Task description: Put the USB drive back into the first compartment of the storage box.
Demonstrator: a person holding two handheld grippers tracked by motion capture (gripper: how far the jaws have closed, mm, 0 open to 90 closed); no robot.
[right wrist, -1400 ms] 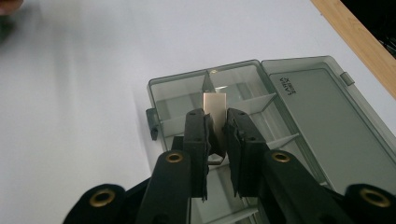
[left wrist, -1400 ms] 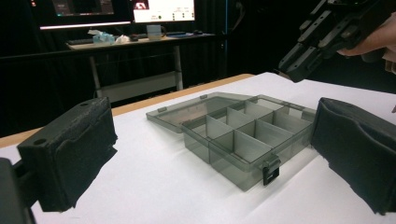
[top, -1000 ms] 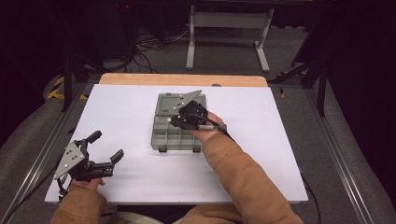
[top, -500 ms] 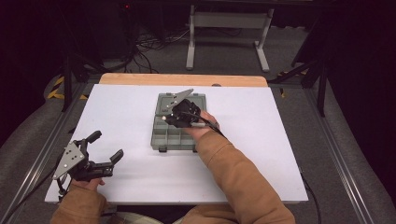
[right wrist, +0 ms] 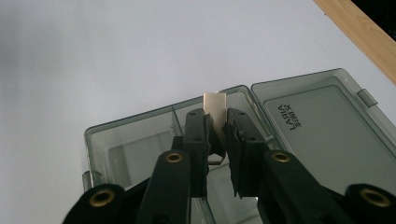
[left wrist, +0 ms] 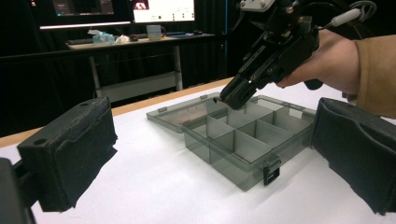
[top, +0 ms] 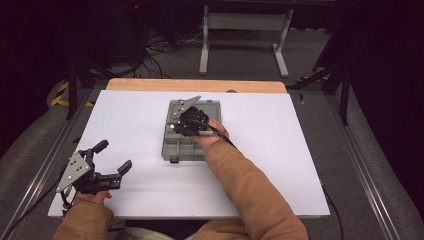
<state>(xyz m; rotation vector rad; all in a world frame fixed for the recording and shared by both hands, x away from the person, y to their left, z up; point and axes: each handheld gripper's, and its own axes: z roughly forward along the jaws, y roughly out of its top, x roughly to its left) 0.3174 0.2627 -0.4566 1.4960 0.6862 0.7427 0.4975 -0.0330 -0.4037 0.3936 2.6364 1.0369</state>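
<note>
A grey see-through compartment box (top: 172, 150) lies open in the middle of the white table, its lid (top: 212, 106) folded flat on the far side. My right gripper (top: 176, 128) hangs over the box's far-left compartments, tilted down. In the right gripper view that gripper (right wrist: 215, 126) is shut on a small pale flat strip (right wrist: 215, 101), which sticks out past the jaw tips above a corner compartment (right wrist: 130, 154) beside the lid (right wrist: 317, 126). My left gripper (top: 114, 157) rests at the table's near left, open and empty. Its view shows the box (left wrist: 243, 144) and the right gripper (left wrist: 232, 98) above it.
The box's black latch (top: 173, 160) faces the near side. White tabletop (top: 300, 150) lies bare to the right of the box and between the box and the left gripper. A wooden strip (top: 200, 85) runs along the far edge, with a metal stand (top: 240, 30) on the floor behind.
My right gripper has moved left and down a little over the box, still holding the strip. The left gripper has stayed where it was.
</note>
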